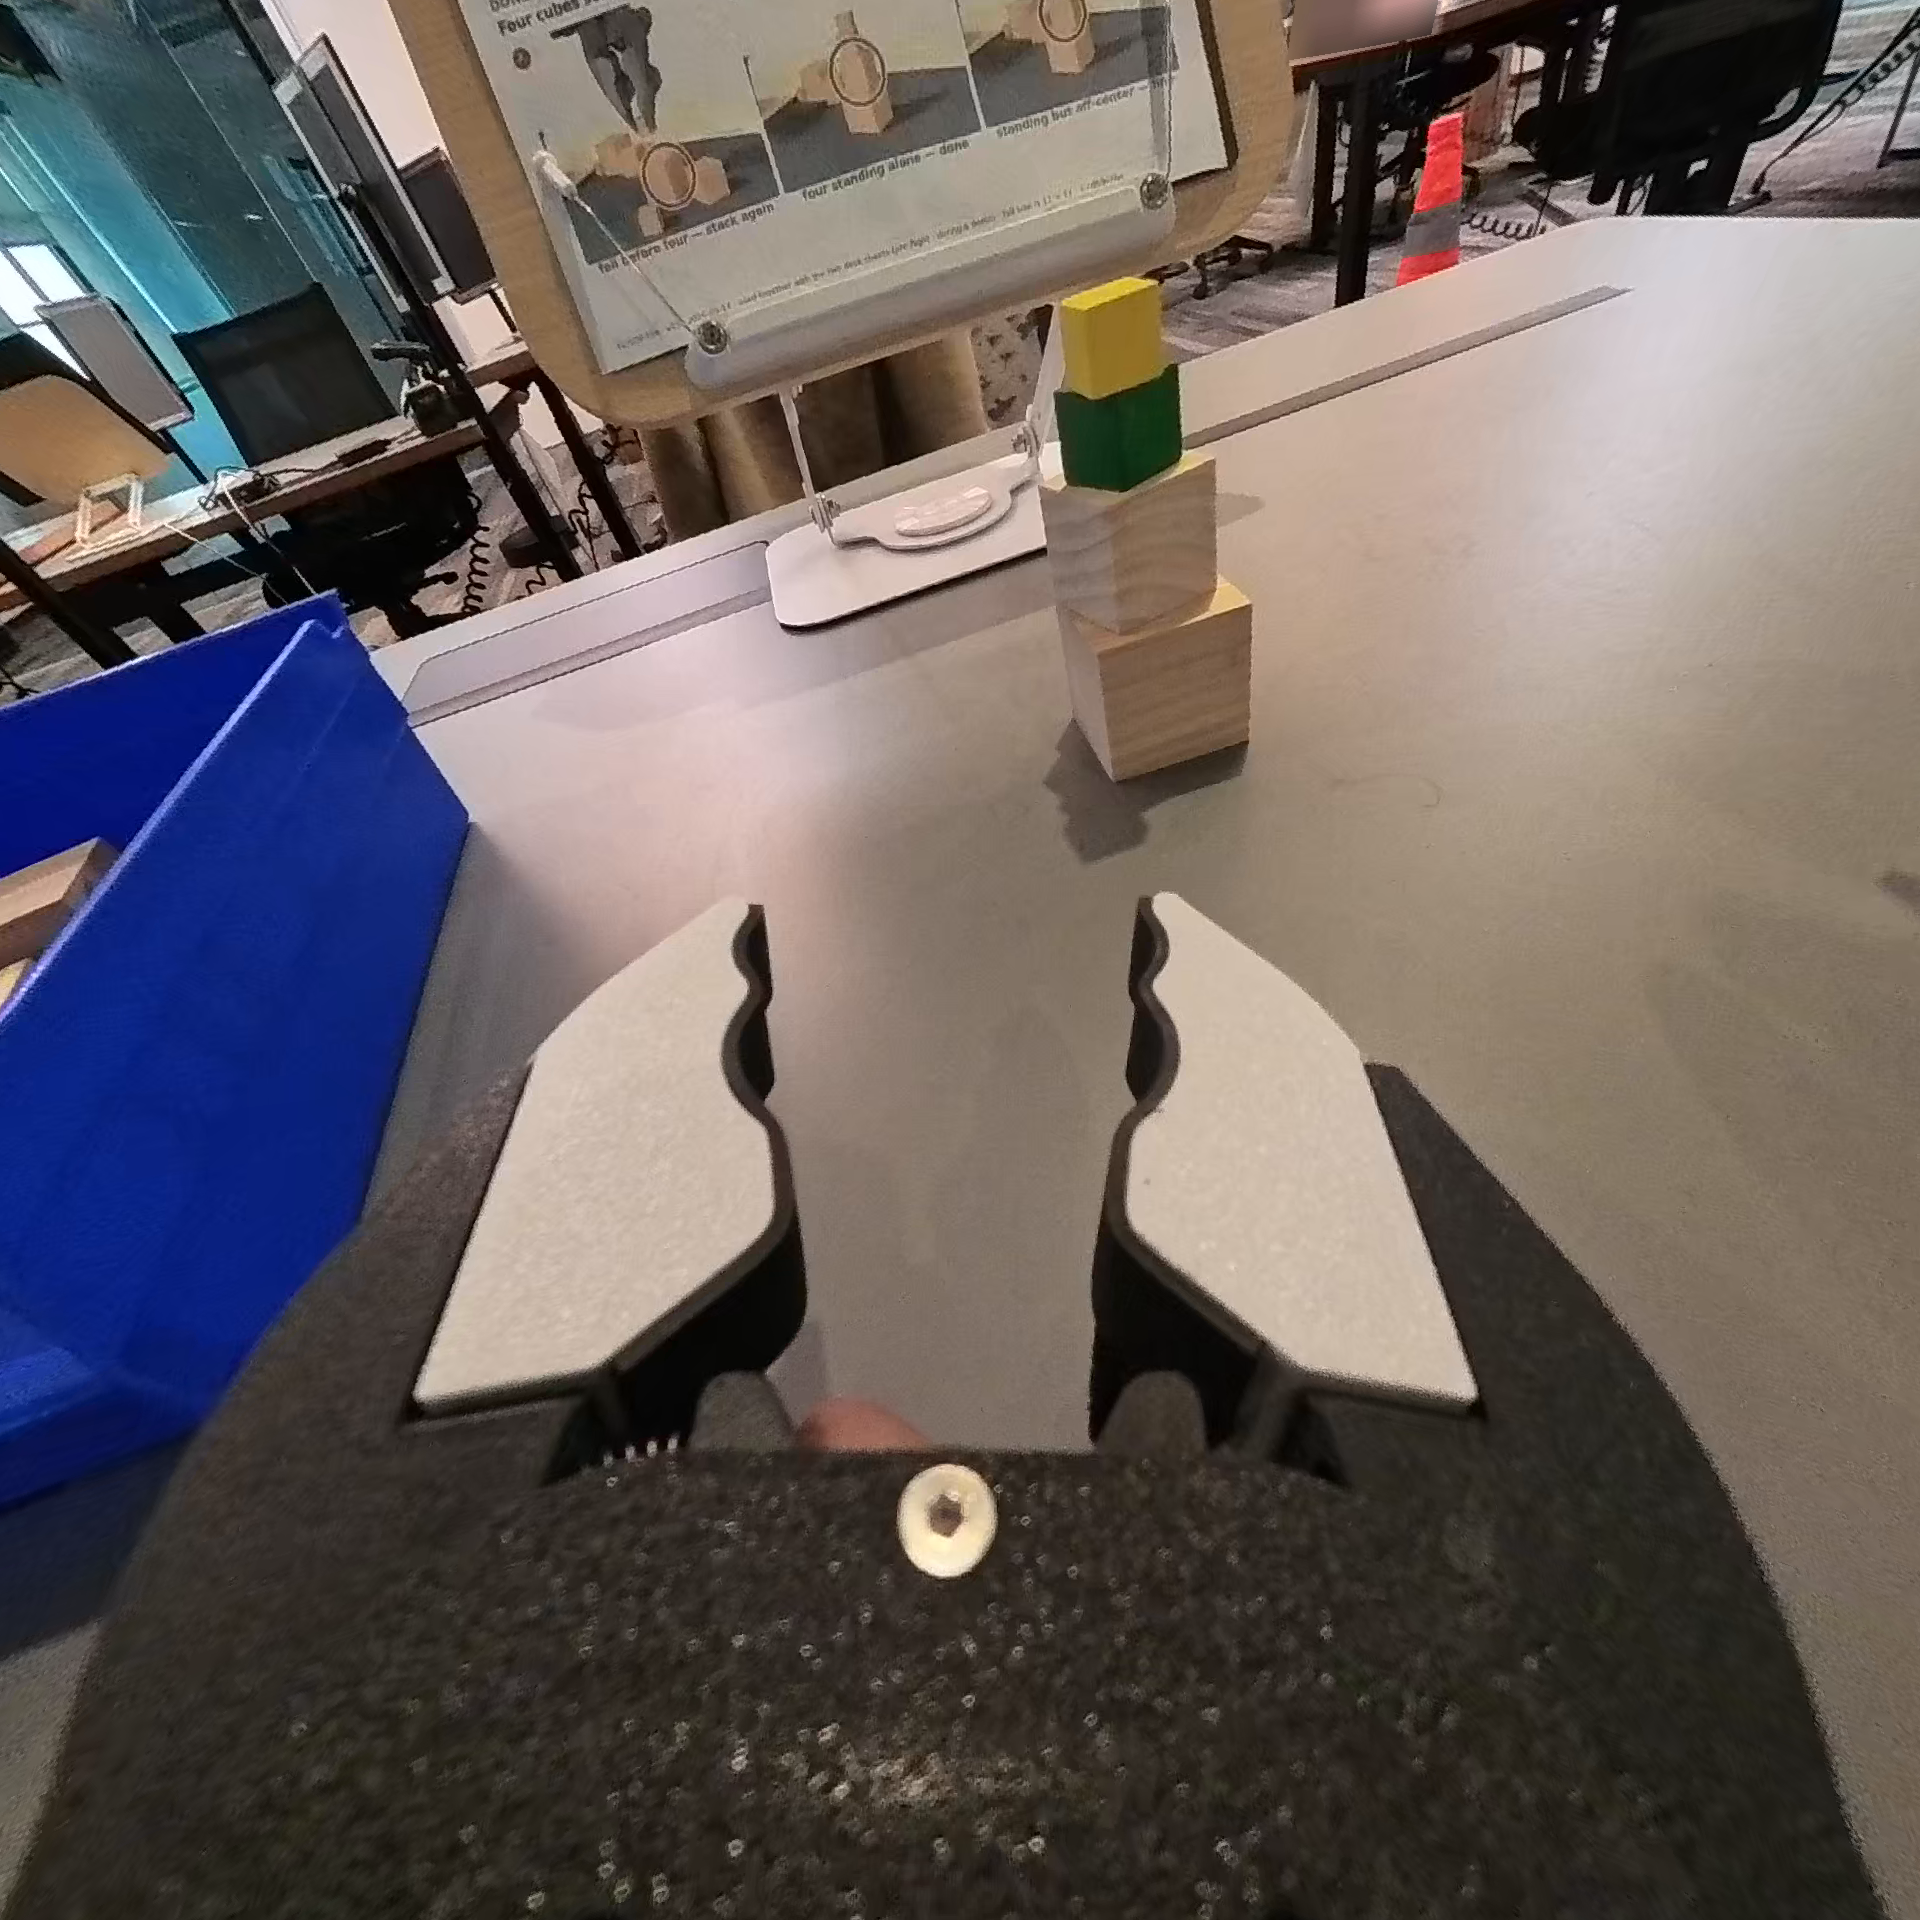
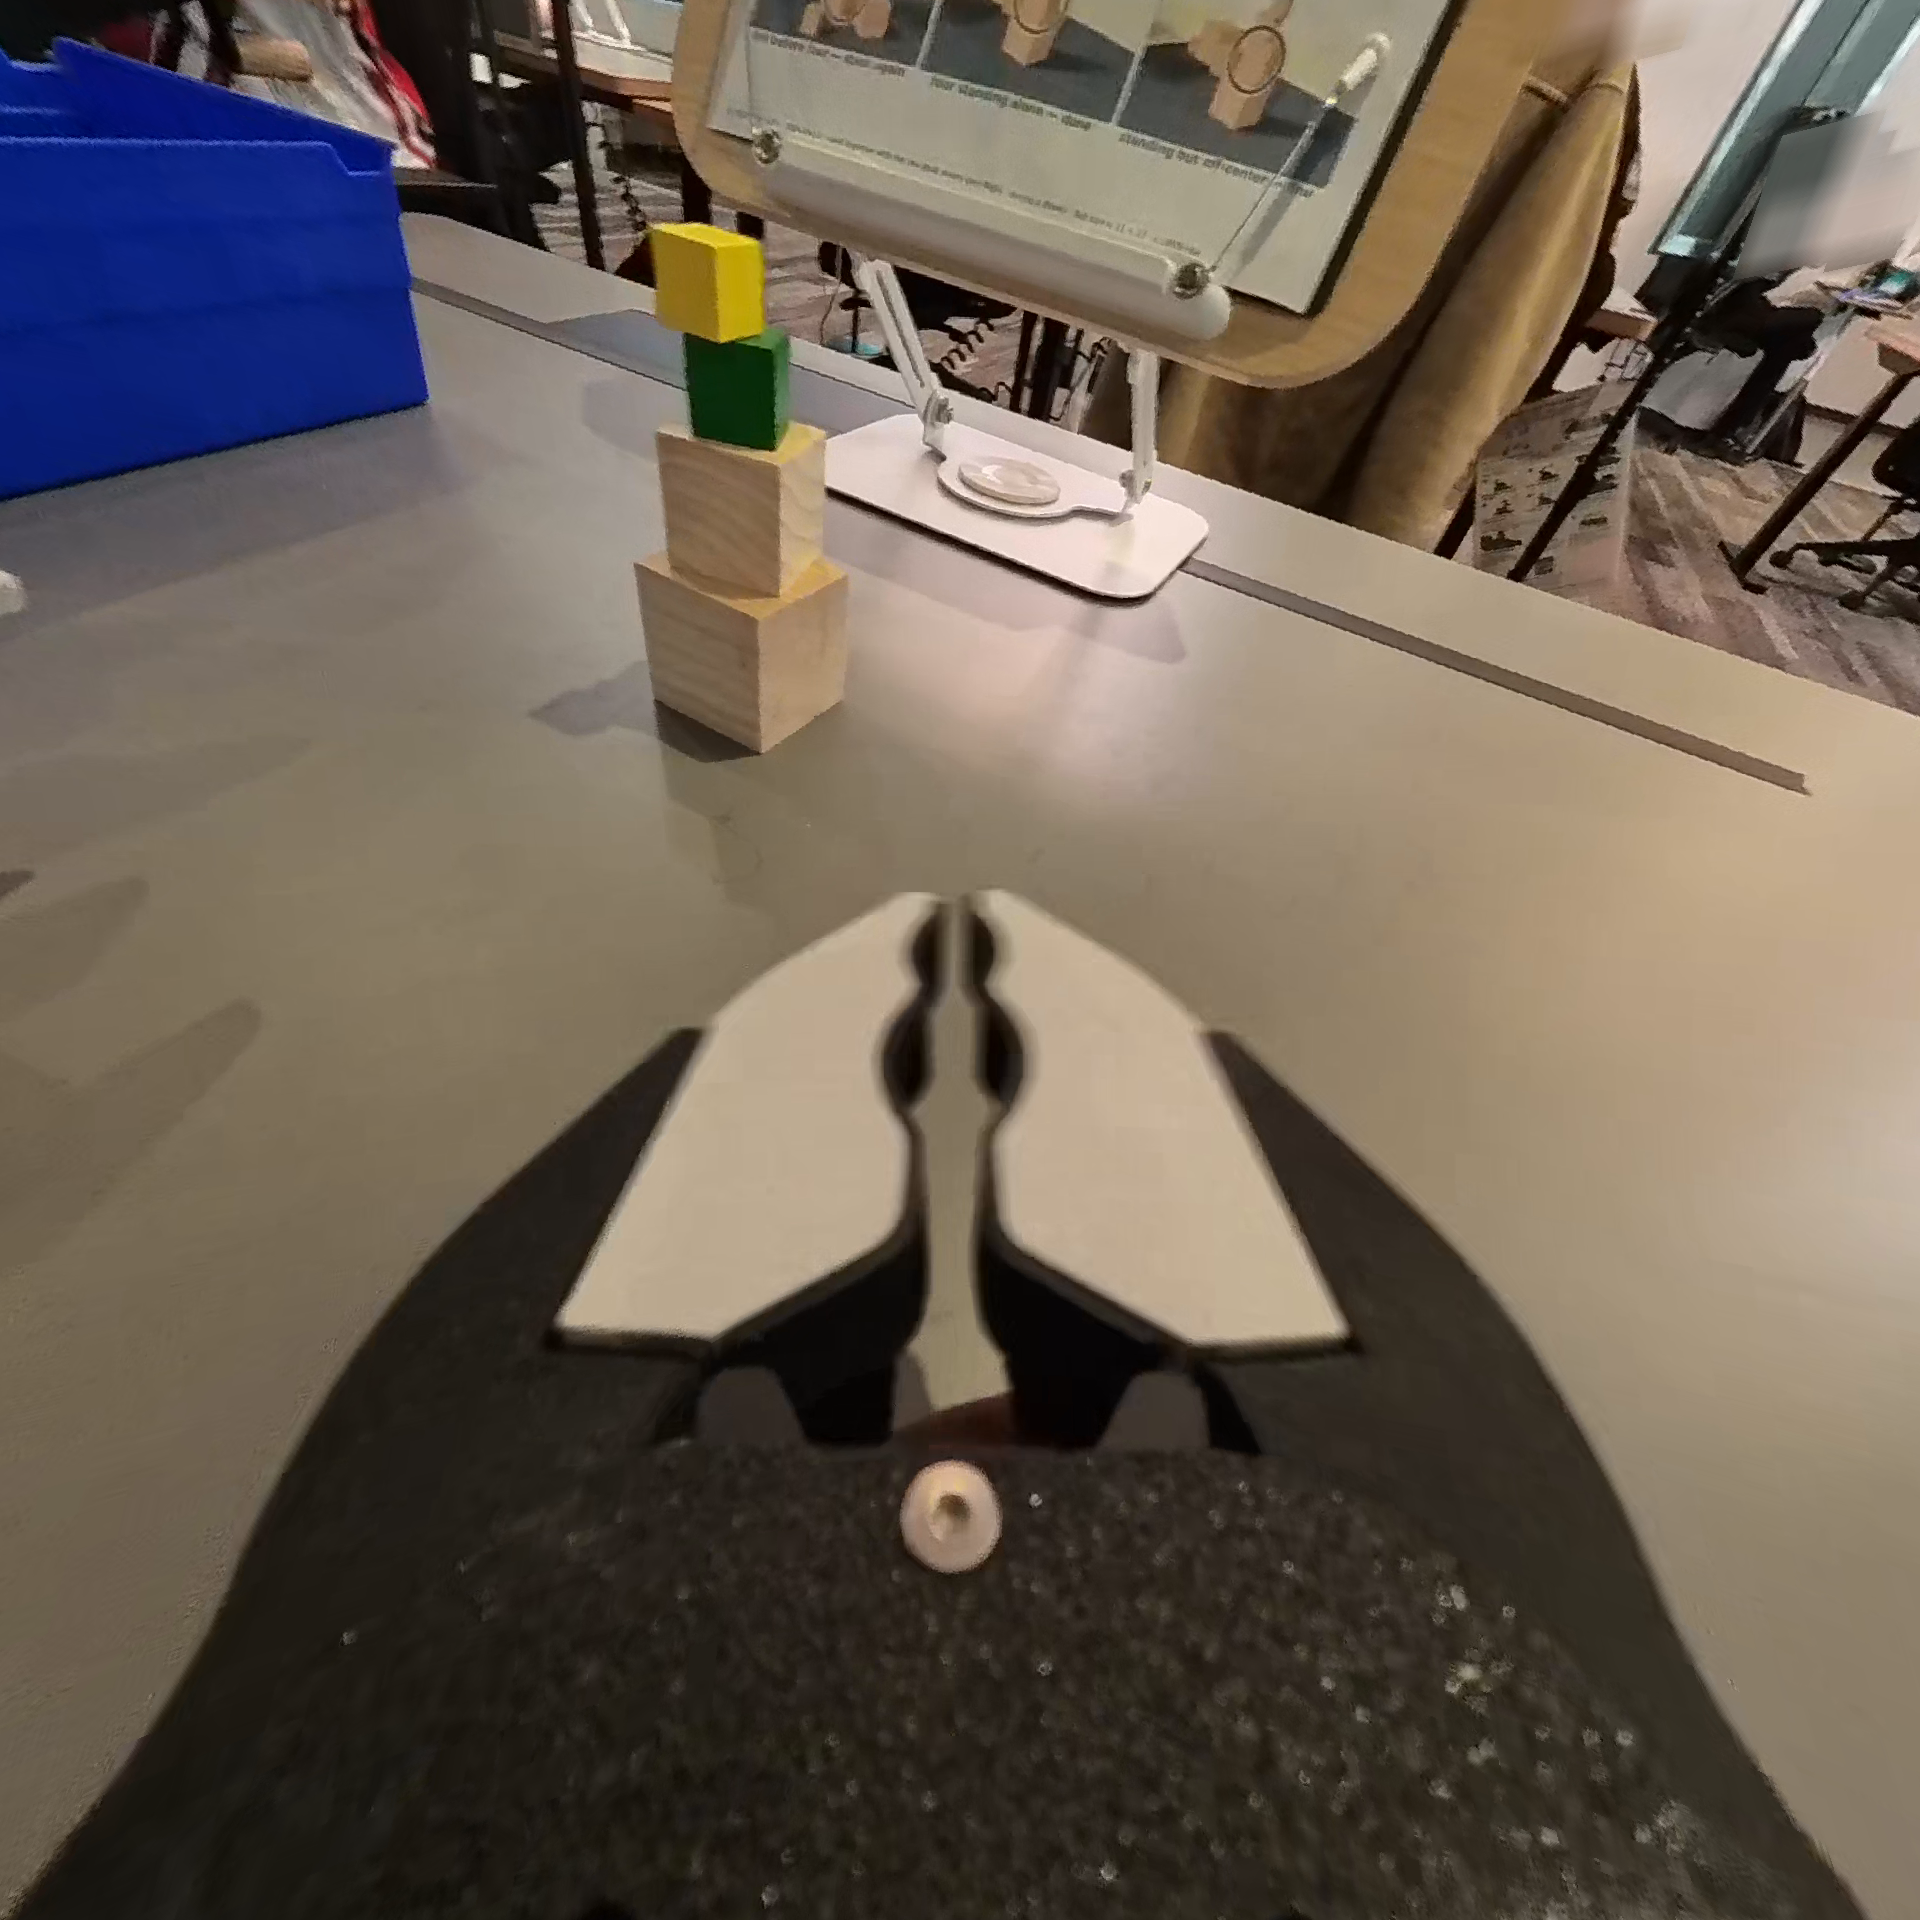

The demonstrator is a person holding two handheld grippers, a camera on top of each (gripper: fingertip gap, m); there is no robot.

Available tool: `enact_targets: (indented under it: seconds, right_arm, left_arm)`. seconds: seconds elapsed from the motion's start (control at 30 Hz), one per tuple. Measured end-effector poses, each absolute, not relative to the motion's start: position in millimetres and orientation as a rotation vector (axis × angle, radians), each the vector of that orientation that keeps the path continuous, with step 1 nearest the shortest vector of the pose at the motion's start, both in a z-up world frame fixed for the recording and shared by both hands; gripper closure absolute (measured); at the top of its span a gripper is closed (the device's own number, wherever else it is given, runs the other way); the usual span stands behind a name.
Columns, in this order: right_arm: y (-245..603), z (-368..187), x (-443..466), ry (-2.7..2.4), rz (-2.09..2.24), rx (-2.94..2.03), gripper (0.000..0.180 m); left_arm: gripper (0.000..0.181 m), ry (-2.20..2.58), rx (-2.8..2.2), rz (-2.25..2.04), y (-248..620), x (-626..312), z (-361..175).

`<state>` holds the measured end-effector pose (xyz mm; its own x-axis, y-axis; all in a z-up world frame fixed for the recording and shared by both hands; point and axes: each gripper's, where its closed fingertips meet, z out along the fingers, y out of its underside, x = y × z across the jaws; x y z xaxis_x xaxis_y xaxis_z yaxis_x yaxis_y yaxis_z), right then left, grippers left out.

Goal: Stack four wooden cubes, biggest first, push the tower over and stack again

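Left claw [image 1: 951,935] wide and empty, right claw [image 2: 958,909] nearly closed, empty. I see the four-cube tower [image 2: 740,488] standing far on the grey surface [image 2: 1351,883], yellow cube [image 1: 1110,338] topping it. Only the left view shows wood blocks inside the blue bin [image 1: 229,935]. Instruction board [image 2: 1039,135] behind; office desks beyond.

1. A tower of four cubes stands on the table [image 1: 1558,727], ahead and a little right of the left claw [image 1: 951,925], well apart from it.
2. In the tower, the bottom cube [image 1: 1169,691] carries the second cube [image 1: 1132,556], then the third cube [image 1: 1122,431], then the top cube [image 1: 1112,338].
3. From the right claw [image 2: 958,904], the tower is ahead and left.
4. A stand [image 1: 904,561] holding a sheet sits just behind the tower.
5. A bin [image 1: 208,987] lies left of the left claw.
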<state>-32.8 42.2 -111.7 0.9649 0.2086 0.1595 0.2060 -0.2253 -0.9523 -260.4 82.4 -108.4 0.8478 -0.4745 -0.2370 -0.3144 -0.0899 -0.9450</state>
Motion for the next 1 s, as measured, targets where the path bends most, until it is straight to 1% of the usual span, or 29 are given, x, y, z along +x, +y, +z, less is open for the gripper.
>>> enact_targets:
  seconds: [0.07,0.37,0.5,0.57,0.63,0.73,0.8,0.83,0.9,0.93,0.97,1.0]
  right_arm:
    - [40.7,-114.3,-39.8,-0.361,0.022,-1.818,0.180]
    - [40.8,-123.8,-55.3,-0.486,0.013,-1.857,0.180]
    - [42.6,-132.8,-77.0,-0.685,0.083,-1.905,0.180]
    - [37.4,-138.6,-105.2,-0.954,0.199,-1.945,0.180]
    - [12.6,-146.0,-136.0,-1.343,0.341,-1.980,0.180]
    - [-22.9,-143.7,-162.0,-1.829,0.420,-1.903,0.180]
    - [-22.4,-148.6,-163.7,-2.007,0.391,-1.933,0.180]
    - [-13.2,-150.5,-165.5,-2.048,0.390,-1.928,0.180]
    - [31.1,-153.5,-174.3,-1.965,0.443,-1.938,0.180]
    - [75.4,-162.7,-169.0,-1.846,0.368,-2.015,0.180]
    - [142.0,-175.9,-145.7,-1.633,0.106,-2.121,0.180]
    - [190.2,-183.8,-124.1,-1.425,-0.006,-2.187,0.180]
  left_arm:
    - [0.115,0.621,-1.691,-0.146,82.3,-259.9,-108.8]
    - [0.115,0.635,-1.693,-0.147,82.1,-258.1,-109.8]
    - [0.115,0.630,-1.685,-0.165,81.0,-258.3,-107.7]
    - [0.118,0.616,-1.683,-0.198,78.8,-261.4,-105.5]
    - [0.120,0.609,-1.711,-0.235,76.7,-266.7,-107.5]
    - [0.120,0.583,-1.745,-0.278,76.2,-275.2,-109.1]
    - [0.120,0.576,-1.757,-0.311,77.2,-275.4,-109.5]
    - [0.120,0.579,-1.767,-0.316,78.2,-275.1,-111.2]
    - [0.119,0.595,-1.780,-0.325,79.3,-272.7,-113.7]
    - [0.118,0.600,-1.776,-0.323,80.0,-271.8,-113.5]
    - [0.118,0.606,-1.771,-0.318,80.5,-271.0,-113.3]
    - [0.119,0.611,-1.772,-0.313,80.9,-270.5,-113.9]
